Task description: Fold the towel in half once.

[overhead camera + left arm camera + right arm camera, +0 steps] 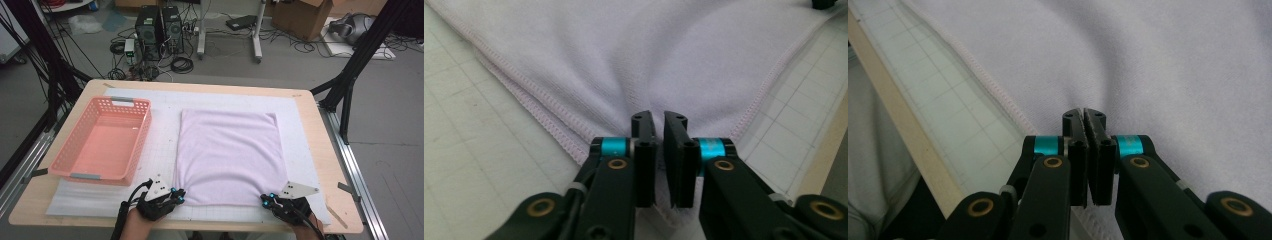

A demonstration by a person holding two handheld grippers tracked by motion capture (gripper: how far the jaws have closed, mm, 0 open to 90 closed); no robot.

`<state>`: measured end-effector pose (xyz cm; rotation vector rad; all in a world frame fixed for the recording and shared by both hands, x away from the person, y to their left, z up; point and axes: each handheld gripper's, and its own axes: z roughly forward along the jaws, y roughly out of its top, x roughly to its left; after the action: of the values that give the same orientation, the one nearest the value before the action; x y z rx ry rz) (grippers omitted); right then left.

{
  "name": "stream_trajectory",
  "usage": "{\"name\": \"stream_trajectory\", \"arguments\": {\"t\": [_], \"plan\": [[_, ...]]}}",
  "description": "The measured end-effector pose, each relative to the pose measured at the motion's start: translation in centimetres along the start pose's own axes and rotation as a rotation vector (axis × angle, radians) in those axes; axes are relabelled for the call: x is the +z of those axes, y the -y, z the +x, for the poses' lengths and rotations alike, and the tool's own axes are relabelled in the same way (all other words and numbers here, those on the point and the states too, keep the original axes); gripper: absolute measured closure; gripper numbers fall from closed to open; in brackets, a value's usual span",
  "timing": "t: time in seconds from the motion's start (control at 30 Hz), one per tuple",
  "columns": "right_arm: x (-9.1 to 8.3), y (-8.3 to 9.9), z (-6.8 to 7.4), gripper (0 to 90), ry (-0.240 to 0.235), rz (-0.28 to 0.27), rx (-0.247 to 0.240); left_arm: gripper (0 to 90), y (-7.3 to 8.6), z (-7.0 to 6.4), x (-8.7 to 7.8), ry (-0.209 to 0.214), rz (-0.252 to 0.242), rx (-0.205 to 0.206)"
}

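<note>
On the table (310,150), each gripper (left (179,194), right (265,199)) pinches a towel (227,155) corner.

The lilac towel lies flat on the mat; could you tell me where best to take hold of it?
Take the towel at its two near corners, coming in low from the person's side: hemmed edges meet there and lift easily. The left gripper and right gripper each pinch one such corner.
</note>
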<state>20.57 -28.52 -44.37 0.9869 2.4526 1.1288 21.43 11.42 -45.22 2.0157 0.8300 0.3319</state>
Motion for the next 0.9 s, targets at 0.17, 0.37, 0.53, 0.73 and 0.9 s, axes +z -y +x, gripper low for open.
{"name": "stream_trajectory", "arguments": {"t": [0.17,0.37,0.53,0.73,0.9], "plan": [[-1.0,0.0,-0.2,88.5,-0.041,-0.024,0.007,85.8,-0.4,0.6,-1.3,0.039,-0.041,-0.047],[-1.5,0.5,-0.4,83.1,-0.096,0.003,0.005,67.3,-0.1,1.4,-2.0,0.082,-0.015,-0.082],[-2.5,0.7,-1.6,70.7,0.036,-0.083,0.102,53.4,-0.4,1.8,-2.1,0.037,-0.082,-0.105],[-2.5,1.6,-4.0,69.2,0.309,-0.059,0.199,49.0,-0.6,2.2,-2.0,-0.025,-0.139,-0.107],[-1.9,2.0,-5.1,85.8,0.28,-0.034,0.227,44.2,-1.1,2.5,-1.8,-0.062,-0.166,-0.115]]}}
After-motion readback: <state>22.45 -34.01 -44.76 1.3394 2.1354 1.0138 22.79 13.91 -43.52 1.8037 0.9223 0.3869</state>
